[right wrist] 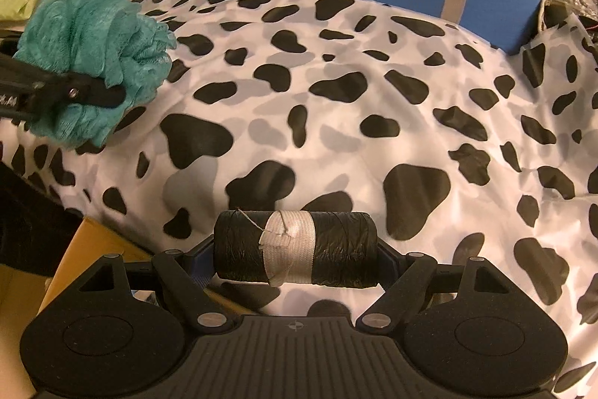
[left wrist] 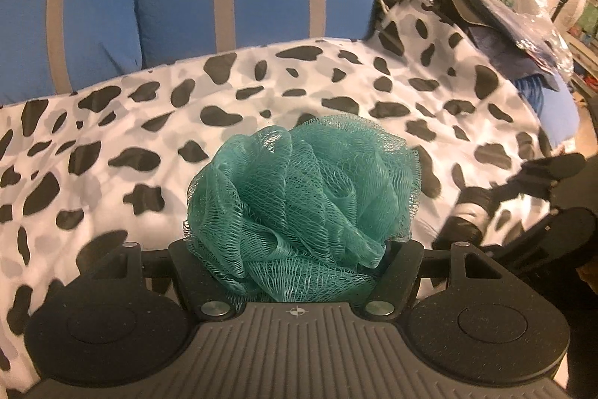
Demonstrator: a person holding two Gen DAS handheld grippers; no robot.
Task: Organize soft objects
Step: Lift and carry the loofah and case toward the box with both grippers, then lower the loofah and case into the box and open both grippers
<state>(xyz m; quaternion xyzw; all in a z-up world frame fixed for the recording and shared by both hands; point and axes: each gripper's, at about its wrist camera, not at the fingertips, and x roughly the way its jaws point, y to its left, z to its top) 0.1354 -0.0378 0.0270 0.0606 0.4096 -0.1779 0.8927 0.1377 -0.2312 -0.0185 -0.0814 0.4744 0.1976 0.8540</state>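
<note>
Loofah, a teal mesh puff, sits low and central in the left wrist frame, pinched between the fingers of our left gripper; in the right wrist frame it shows at the upper left, lifted above the cow-print bedspread. Our right gripper clamps a black roll with a white band end to end, at the lower centre of its frame. Both things are in the air, so we judge the step to be carrying them to a resting place. The mesh is springy and compresses easily, so we hold it deep in the fingers and avoid jerks. A yellow box edge shows at the lower left of the right frame; whether it is the destination we cannot tell. We lower each item onto the surface before spreading the fingers, so that nothing rolls off.
</note>
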